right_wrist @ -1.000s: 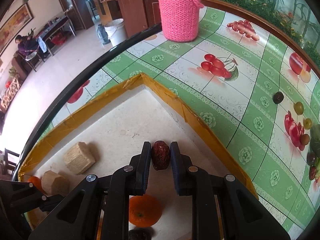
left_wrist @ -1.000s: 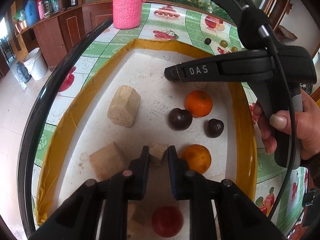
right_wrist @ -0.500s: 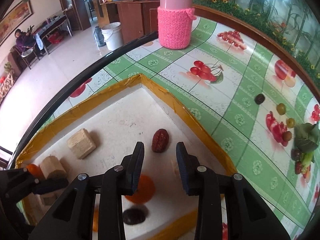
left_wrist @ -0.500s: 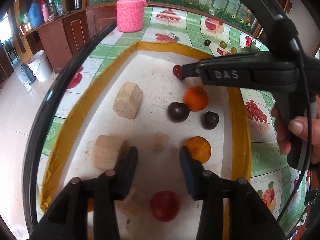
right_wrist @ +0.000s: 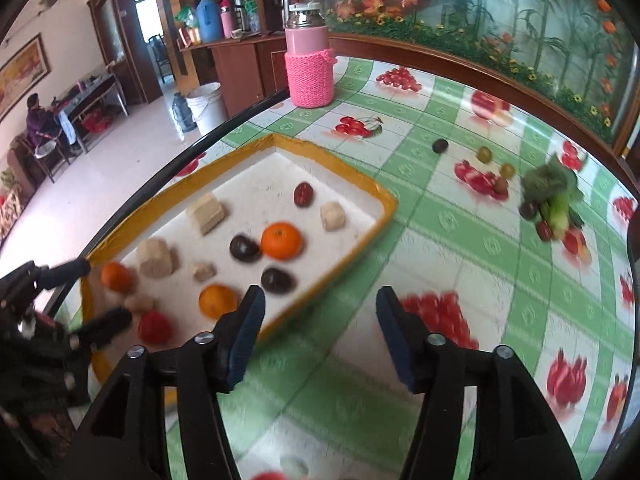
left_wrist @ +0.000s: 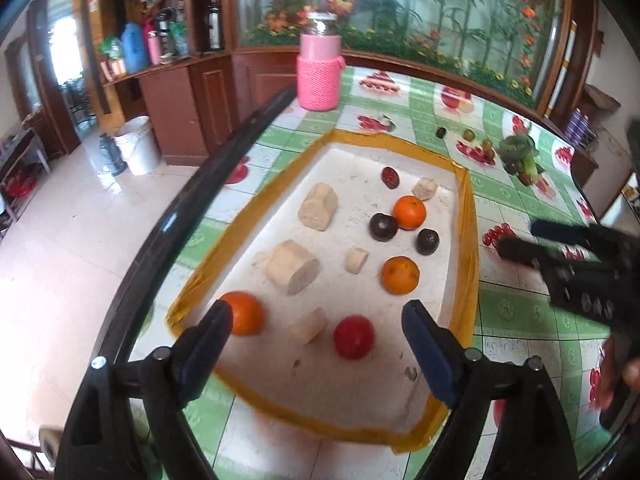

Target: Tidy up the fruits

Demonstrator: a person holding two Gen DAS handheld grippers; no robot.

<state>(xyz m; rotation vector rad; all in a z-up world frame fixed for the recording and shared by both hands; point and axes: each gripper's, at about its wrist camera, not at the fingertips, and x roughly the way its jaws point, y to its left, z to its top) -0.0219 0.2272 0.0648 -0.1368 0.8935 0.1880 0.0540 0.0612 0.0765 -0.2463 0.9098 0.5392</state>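
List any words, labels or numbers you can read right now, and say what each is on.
No text is readable in either view.
Right gripper: its side is motion-blurred, so no lettering is legible.
Bottles on the back counter: any labels are too small to read.
Tablecloth: fruit pictures only, no words.

A: The tray (left_wrist: 466,216)?
B: White inside, yellow rim. The tablecloth (right_wrist: 436,216) is green-and-white checked, printed with red fruit.
A: The jar sleeve (right_wrist: 310,80)?
B: Pink knit. Oranges (left_wrist: 400,275) orange, tomato (left_wrist: 354,337) red.

Home living room, fruit-print tablecloth (right_wrist: 420,208), wooden sideboard (left_wrist: 188,104) (flasks on top), tiled floor (left_wrist: 52,240)
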